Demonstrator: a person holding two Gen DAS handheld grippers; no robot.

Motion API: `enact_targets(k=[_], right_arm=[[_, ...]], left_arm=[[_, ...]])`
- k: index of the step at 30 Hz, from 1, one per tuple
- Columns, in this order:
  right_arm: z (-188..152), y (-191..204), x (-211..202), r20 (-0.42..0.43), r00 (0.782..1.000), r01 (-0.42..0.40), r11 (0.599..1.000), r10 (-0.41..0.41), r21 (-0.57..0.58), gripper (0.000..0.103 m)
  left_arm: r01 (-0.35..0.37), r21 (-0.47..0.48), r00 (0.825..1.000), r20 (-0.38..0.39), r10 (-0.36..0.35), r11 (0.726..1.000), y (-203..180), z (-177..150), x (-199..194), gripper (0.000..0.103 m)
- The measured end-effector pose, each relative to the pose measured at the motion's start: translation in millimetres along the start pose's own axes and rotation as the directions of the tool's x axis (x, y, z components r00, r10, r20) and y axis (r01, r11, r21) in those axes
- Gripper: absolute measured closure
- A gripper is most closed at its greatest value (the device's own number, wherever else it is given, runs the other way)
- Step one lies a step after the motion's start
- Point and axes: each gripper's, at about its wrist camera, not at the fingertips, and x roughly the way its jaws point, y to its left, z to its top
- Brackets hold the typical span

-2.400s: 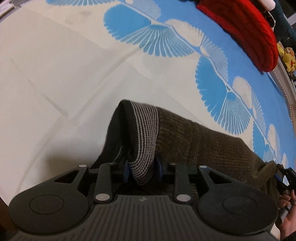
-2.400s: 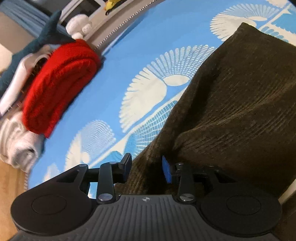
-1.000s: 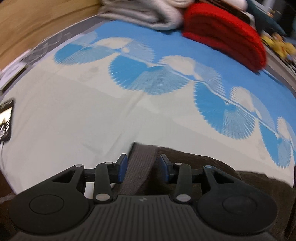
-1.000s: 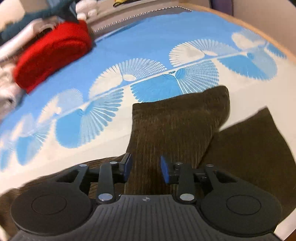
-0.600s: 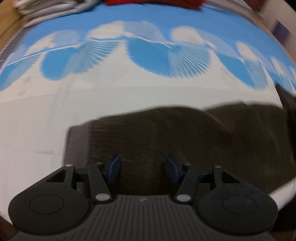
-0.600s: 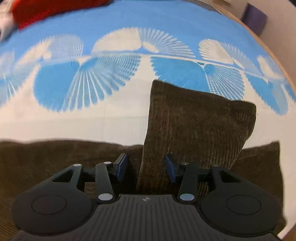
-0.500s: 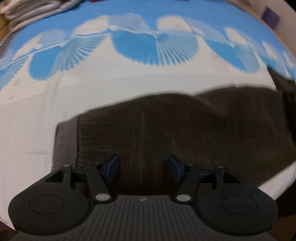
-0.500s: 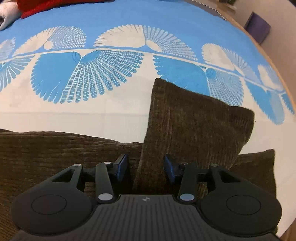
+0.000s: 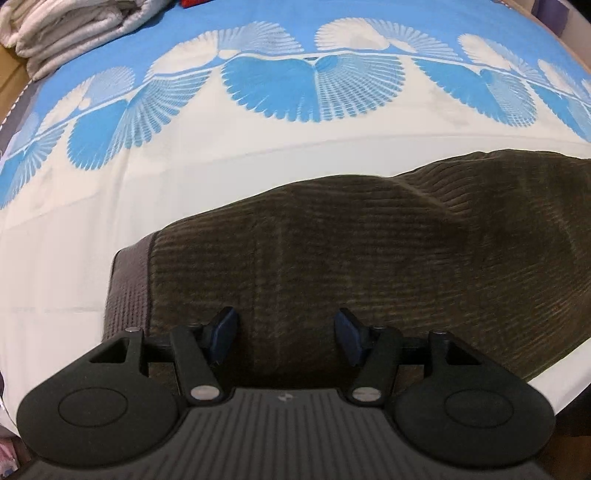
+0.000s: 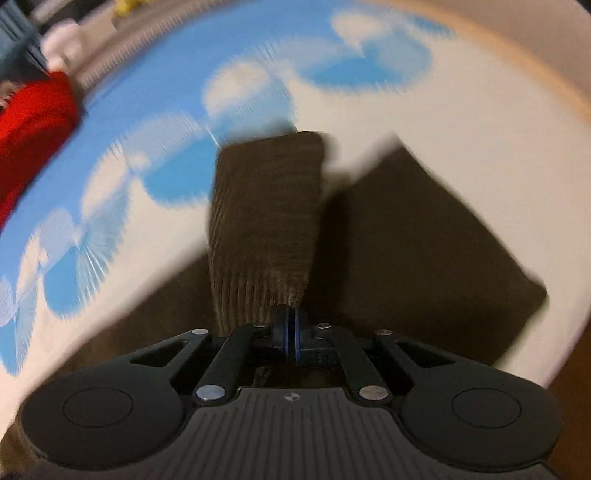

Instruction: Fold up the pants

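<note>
Dark olive-brown corduroy pants (image 9: 369,251) lie on the bed, with their grey ribbed waistband (image 9: 127,280) at the left in the left wrist view. My left gripper (image 9: 284,334) hovers just above the waist area, open and empty. In the blurred right wrist view, my right gripper (image 10: 290,326) is shut on the edge of one pant leg (image 10: 266,221), which stretches forward from the jaws. The other leg (image 10: 424,258) lies flat to its right.
The bedsheet (image 9: 110,184) is cream with a blue fan pattern. A folded white blanket (image 9: 66,26) lies at the far left. A red knit garment (image 10: 29,125) lies at the left in the right wrist view. The bed's near edge (image 9: 565,384) is close at right.
My left gripper let go of the waistband, opened wide and drew back over the laid-out pants. My right gripper closed on the edge of a pant leg and is moving fast.
</note>
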Motion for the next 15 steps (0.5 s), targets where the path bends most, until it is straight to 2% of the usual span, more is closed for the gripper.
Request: enact_targets(k=[2, 3, 4, 6, 8, 10, 11, 12, 15], right_arm=[[-9, -24, 8, -0.103, 0.995, 0.017, 1.000, -0.018, -0.007, 0.101], [-11, -35, 8, -0.118, 0.993, 0.016, 1.000, -0.016, 0.006, 0.101], [-12, -44, 4, -0.100, 0.995, 0.003, 1.000, -0.001, 0.023, 0.101], [-7, -63, -11, -0.008, 0.998, -0.069, 0.995, 0.070, 0.071, 0.098], [-1, -82, -25, 0.097, 0.989, -0.125, 0.983, 0.113, 0.132, 0.096], [3, -98, -30, 0.157, 0.981, -0.145, 0.971, 0.116, 0.192, 0.082], [4, -104, -30, 0.179, 0.978, -0.149, 0.963, 0.110, 0.223, 0.068], [4, -108, -28, 0.192, 0.975, -0.158, 0.957, 0.112, 0.244, 0.062], [8, -109, -14, 0.210, 0.969, -0.183, 0.947, 0.129, 0.263, 0.062]], left_arm=[[-0.002, 0.011, 1.000, 0.009, 0.002, 1.000, -7, 3, -3, 0.038], [-0.001, 0.014, 1.000, 0.013, 0.001, 1.000, -10, 5, -3, 0.038], [0.001, 0.014, 1.000, 0.018, -0.002, 1.000, -12, 7, -4, 0.037], [0.005, 0.008, 1.000, 0.028, -0.005, 1.000, -16, 10, -5, 0.037], [0.010, -0.001, 0.999, 0.032, -0.010, 1.000, -19, 14, -5, 0.036], [0.009, -0.004, 1.000, 0.027, -0.009, 1.000, -22, 17, -3, 0.036], [0.006, 0.001, 1.000, 0.024, -0.006, 1.000, -23, 18, -2, 0.036], [0.003, 0.006, 1.000, 0.021, -0.003, 1.000, -24, 18, 0, 0.036], [-0.003, 0.020, 1.000, 0.012, 0.003, 1.000, -27, 19, 4, 0.036]])
